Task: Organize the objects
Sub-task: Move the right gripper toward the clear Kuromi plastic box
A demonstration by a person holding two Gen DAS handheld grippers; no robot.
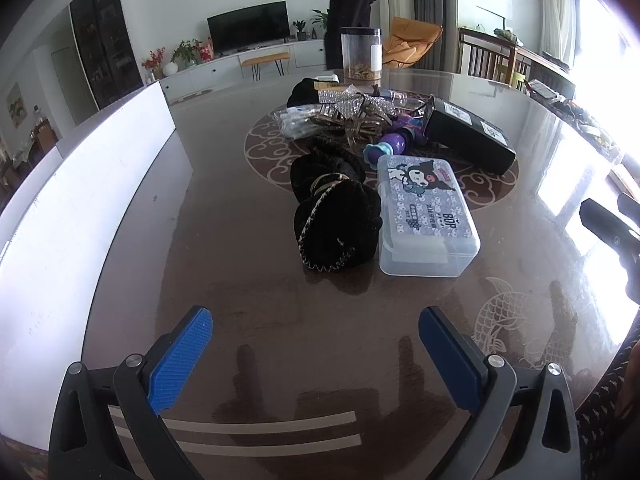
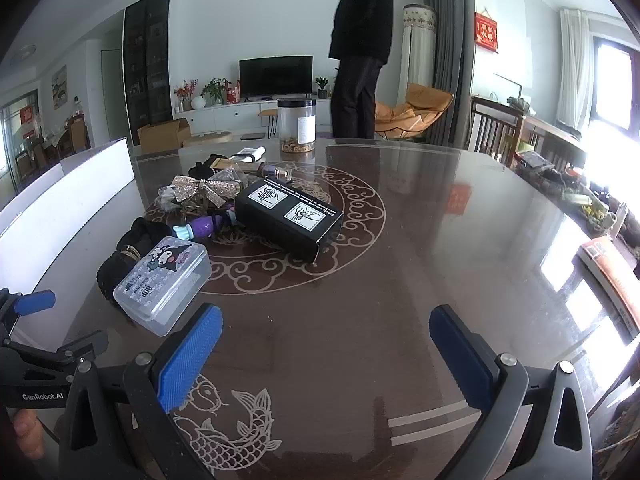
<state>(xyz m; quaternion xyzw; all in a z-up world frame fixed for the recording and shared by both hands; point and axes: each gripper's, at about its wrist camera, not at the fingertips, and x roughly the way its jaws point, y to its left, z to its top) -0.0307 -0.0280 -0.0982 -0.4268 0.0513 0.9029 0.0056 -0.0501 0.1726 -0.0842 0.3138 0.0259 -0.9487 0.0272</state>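
Landmark: the clear plastic box [image 1: 428, 216] with the cartoon lid is taken as the reference for every place below; it lies flat on the glossy table [image 1: 248, 320].
Left gripper [image 1: 316, 360]: released, both blue pads spread wide with nothing between them; it is held on the near side of the box, over bare table.
Right gripper [image 2: 326, 356]: released as well, jaws wide and empty; it is held to the right of the box [image 2: 164, 284], its left pad close to the box's near corner.
Black fabric pieces [image 1: 336, 216]: 2 dark frilled pieces are pressed against the left side of the box, one behind the other.
Purple toy [image 1: 386, 148]: seen just behind the box, at the front edge of the pile.
Black carton [image 1: 468, 136]: lying behind and to the right of the box, one end resting on the pile.
Clutter pile [image 1: 344, 116]: a glittery bow and small packets are heaped behind the box; single pieces cannot be told apart.
Clear jar [image 1: 361, 54]: standing well behind the box, at the far edge.
White bin wall [image 1: 80, 200]: well to the left of the box.
Risk, slip: the box is judged likely to skid on the slick top if it is pinched off-centre.
Risk, snag: soft fabric could be caught together with the box, since they touch.
Risk, knock-on: the carton could slide if the pile under it is disturbed.
Risk, collision: the 2 grippers could be brought together if both are aimed at the box.
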